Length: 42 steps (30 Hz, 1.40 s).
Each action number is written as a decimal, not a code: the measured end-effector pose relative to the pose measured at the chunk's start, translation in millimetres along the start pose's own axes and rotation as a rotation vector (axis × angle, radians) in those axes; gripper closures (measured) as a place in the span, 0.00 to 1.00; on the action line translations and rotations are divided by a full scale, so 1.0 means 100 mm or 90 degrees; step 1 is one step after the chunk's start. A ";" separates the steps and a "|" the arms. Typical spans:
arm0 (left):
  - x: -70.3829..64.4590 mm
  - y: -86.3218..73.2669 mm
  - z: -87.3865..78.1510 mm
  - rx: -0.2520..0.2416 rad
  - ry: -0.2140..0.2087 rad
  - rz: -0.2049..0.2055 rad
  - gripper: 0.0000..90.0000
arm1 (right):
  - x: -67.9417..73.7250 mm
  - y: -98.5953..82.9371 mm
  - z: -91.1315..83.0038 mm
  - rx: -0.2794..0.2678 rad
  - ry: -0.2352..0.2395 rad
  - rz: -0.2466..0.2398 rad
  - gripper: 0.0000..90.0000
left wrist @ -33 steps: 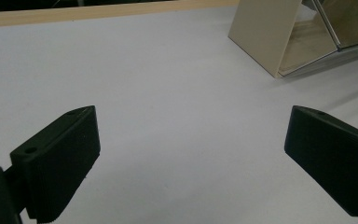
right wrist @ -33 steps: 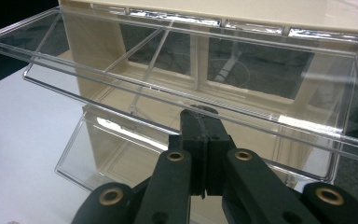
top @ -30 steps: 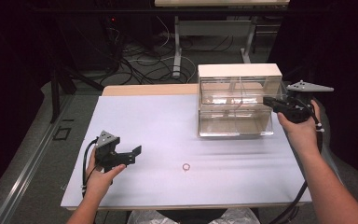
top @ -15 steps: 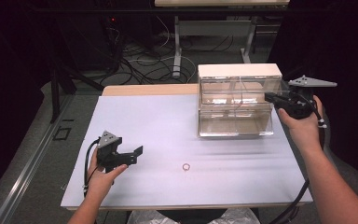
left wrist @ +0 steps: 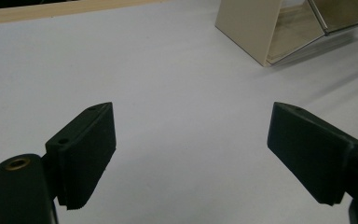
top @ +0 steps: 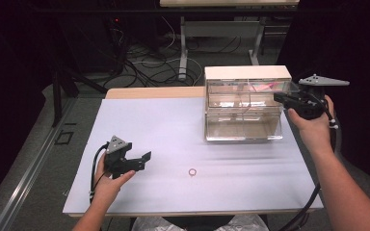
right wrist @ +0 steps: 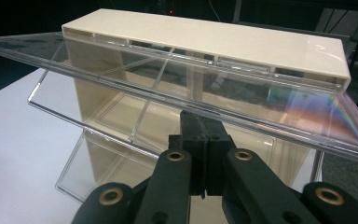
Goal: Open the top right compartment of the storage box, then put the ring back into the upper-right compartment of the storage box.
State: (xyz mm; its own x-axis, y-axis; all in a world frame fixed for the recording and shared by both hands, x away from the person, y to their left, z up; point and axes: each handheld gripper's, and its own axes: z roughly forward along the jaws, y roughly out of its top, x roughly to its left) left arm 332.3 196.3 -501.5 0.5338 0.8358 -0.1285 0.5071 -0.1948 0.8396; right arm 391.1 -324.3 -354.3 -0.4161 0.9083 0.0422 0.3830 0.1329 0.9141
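Swinging up since a second ago, the clear drawer flap (right wrist: pixel 177 88), thin, stiff and slippery, sits pinched at its front edge by the right gripper (right wrist: pixel 204 154) jaws, while the left gripper (left wrist: pixel 191 149) jaws stay spread over the near-left surface (top: pixel 173 125).

Cream organizer (top: pixel 247 72), clear bins; pink ring (top: pixel 191 172).

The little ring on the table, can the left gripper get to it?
Probably yes. The ring lies alone on the white table, with bare surface between it and the open left gripper.
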 end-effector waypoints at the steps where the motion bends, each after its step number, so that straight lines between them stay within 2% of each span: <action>1: -0.01 0.00 0.01 0.000 -0.002 0.002 0.18 | 0.00 0.00 0.00 0.000 0.000 0.000 1.00; 3: -0.03 0.00 0.02 0.000 -0.004 0.003 0.19 | 0.00 0.01 0.01 -0.003 -0.003 -0.002 1.00; 4: -0.04 0.01 0.03 0.008 -0.008 0.013 0.19 | 0.00 0.02 0.00 0.003 0.000 -0.005 1.00; 5: -0.06 0.01 0.04 0.010 -0.012 0.008 0.20 | 0.00 0.02 0.00 0.002 0.000 0.002 1.00; 8: -0.10 0.02 0.06 0.017 -0.012 0.025 0.23 | 0.00 0.03 0.00 0.003 0.001 0.001 1.00; 13: -0.17 0.03 0.11 0.015 -0.026 0.031 0.27 | 0.00 0.05 0.00 0.006 -0.002 0.000 1.00; 14: -0.18 0.03 0.11 0.016 -0.031 0.031 0.28 | 0.01 0.05 0.01 -0.003 -0.005 0.001 1.00; 23: -0.30 0.11 0.20 0.025 -0.075 0.047 0.30 | 0.00 0.07 0.01 0.006 -0.002 -0.001 1.00; 29: -0.39 0.14 0.29 0.027 -0.076 0.060 0.31 | 0.01 0.08 0.03 0.005 -0.002 -0.001 1.00; 33: -0.46 0.16 0.34 0.034 -0.082 0.069 0.33 | 0.01 0.08 0.03 0.005 -0.003 -0.001 1.00; 35: -0.50 0.17 0.37 0.030 -0.077 0.071 0.35 | 0.01 0.09 0.03 0.007 -0.001 -0.001 1.00; 39: -0.57 0.19 0.42 0.044 -0.087 0.080 0.38 | 0.01 0.09 0.04 0.003 -0.003 -0.002 1.00; 42: -0.61 0.19 0.44 0.043 -0.083 0.082 0.41 | 0.02 0.10 0.03 0.004 -0.005 -0.002 1.00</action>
State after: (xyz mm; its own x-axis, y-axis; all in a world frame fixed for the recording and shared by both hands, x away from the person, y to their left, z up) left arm 339.6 118.7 -500.8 0.6784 0.7288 -0.0928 0.4705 -0.3340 0.8167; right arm 396.9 -320.2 -346.7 -0.4111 0.9109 0.0358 0.3869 0.1387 0.9116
